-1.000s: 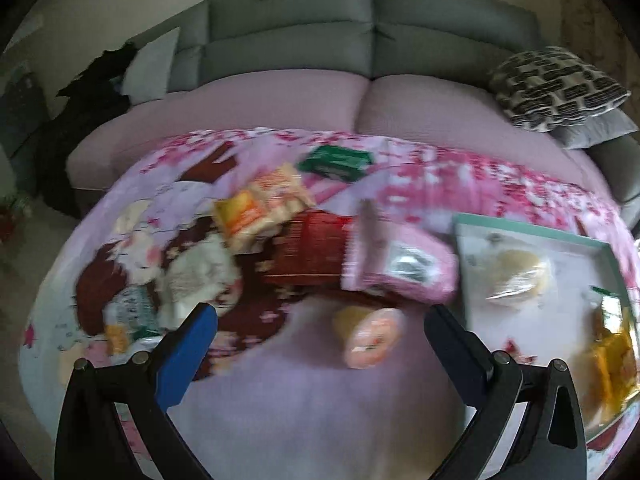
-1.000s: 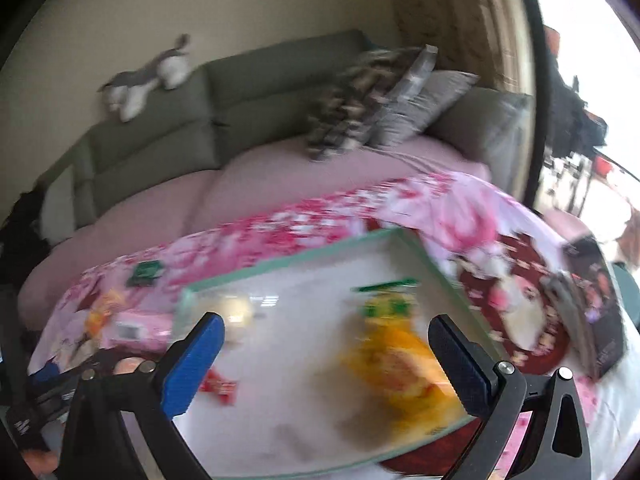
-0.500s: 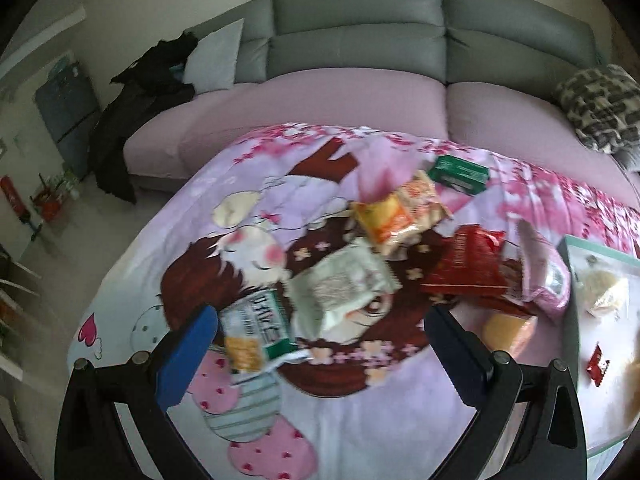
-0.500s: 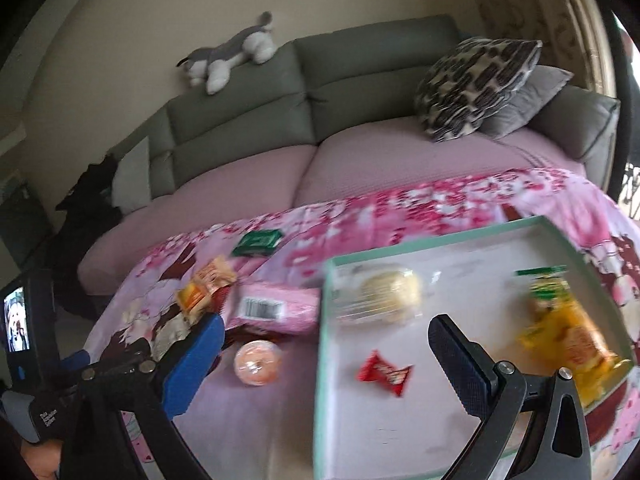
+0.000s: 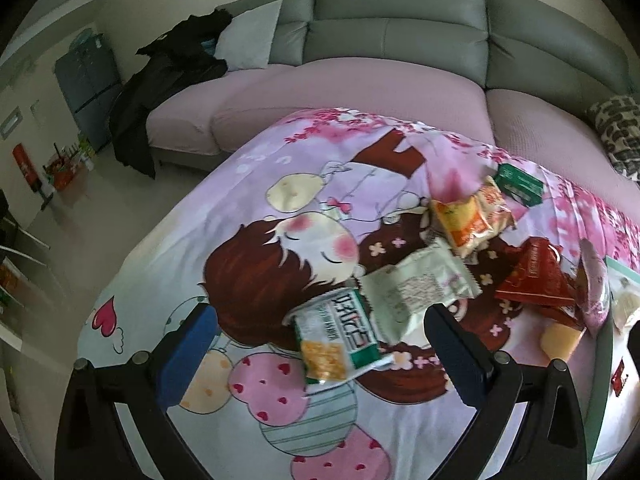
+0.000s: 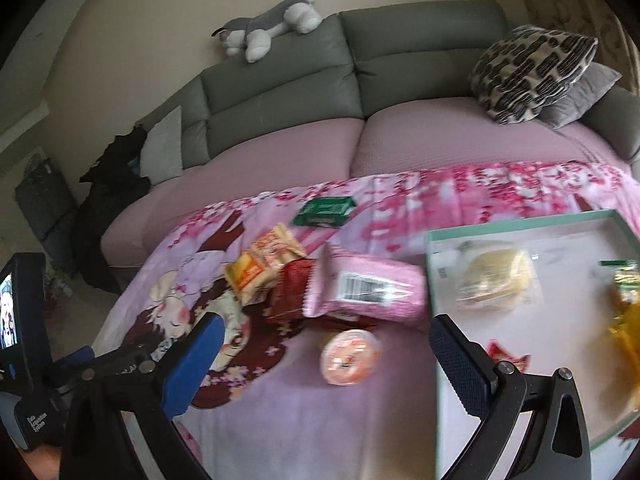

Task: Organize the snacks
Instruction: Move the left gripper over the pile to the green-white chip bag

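Green-and-white packet (image 5: 340,338) is framed between the spread fingers of the left gripper (image 5: 320,350) in the left wrist view; nothing is gripped. It lies flat on the cartoon-print cloth (image 5: 256,264) over the bench, its far end tucked under or against a pale white packet (image 5: 416,286); which overlaps which cannot be told. Farther right an orange packet (image 5: 472,216), a green box (image 5: 520,184) and a red packet (image 5: 536,284) are spread out. Step judged: reach for the next loose snack, the green-and-white packet being the likely pick. A descent and a closing across its width would be called for, without catching the white packet too. The tray (image 5: 600,384) is cut off at the right edge, so its contents are barely readable there.

Right wrist view: the right gripper (image 6: 324,364) is released too and holds nothing. An orange jelly cup (image 6: 350,356) sits on the cloth between the fingers, just left of the tray (image 6: 520,222). A pink packet (image 6: 368,288) rests against the tray's left wall, partly over the red packet. Already in the tray: a pale round pastry in clear wrap (image 6: 496,276), a red candy (image 6: 508,358) partly hidden by the right finger, and a yellow bag (image 6: 628,320) cut off at the frame edge. Motion blur prevents any label from being read. The left gripper shows at lower left, partly hidden.
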A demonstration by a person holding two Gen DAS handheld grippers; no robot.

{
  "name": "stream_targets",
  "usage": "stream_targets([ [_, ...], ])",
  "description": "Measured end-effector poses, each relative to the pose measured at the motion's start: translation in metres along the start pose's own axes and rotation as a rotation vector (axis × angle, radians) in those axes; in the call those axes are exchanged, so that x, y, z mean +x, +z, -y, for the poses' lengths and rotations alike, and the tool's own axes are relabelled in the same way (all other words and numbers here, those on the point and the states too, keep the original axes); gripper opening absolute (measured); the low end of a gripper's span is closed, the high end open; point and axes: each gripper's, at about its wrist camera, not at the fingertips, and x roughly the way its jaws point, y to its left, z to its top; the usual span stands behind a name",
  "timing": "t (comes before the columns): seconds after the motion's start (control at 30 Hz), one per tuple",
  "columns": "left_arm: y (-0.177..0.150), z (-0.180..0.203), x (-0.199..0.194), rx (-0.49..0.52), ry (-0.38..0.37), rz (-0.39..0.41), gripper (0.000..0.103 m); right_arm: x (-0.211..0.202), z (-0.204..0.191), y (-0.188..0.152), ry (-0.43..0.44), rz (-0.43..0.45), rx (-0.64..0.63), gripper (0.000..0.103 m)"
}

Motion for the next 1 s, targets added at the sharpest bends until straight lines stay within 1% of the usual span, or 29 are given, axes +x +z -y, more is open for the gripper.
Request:
stream_targets([
  [0.13, 0.003, -0.007, 0.003, -0.017, 0.0, 0.002, 0.103, 0.012, -0.012, -0.004, 0.049, -0.025, -0.001, 0.103],
  [0.2, 0.005, -0.007, 0.005, -0.013, -0.001, -0.004, 0.103, 0.018, -0.015, -0.006, 0.058, -0.04, -0.003, 0.103],
  [0.3, 0.006, -0.011, 0.008, -0.021, -0.006, -0.007, 0.103, 0.026, -0.017, -0.008, 0.047, -0.057, -0.006, 0.103],
  [0.47, 0.007, -0.019, 0.02, -0.023, -0.004, -0.039, 0.103, 0.037, -0.018, -0.008, 0.031, -0.07, -0.007, 0.103],
  [0.63, 0.006, -0.024, 0.033, -0.019, -0.03, -0.074, 0.103, 0.046, -0.02, -0.007, 0.012, -0.073, -0.015, 0.103],
  [0.8, 0.001, -0.045, 0.046, -0.073, -0.052, -0.11, 0.103, 0.053, -0.026, -0.011, 0.005, -0.093, -0.032, 0.1],
  [0.93, -0.005, -0.061, 0.055, -0.099, -0.038, -0.132, 0.103, 0.057, -0.035, -0.014, 0.009, -0.104, -0.059, 0.098],
  [1.0, -0.007, -0.066, 0.057, -0.117, -0.053, -0.139, 0.103, 0.058, -0.04, -0.015, 0.015, -0.108, -0.075, 0.098],
])
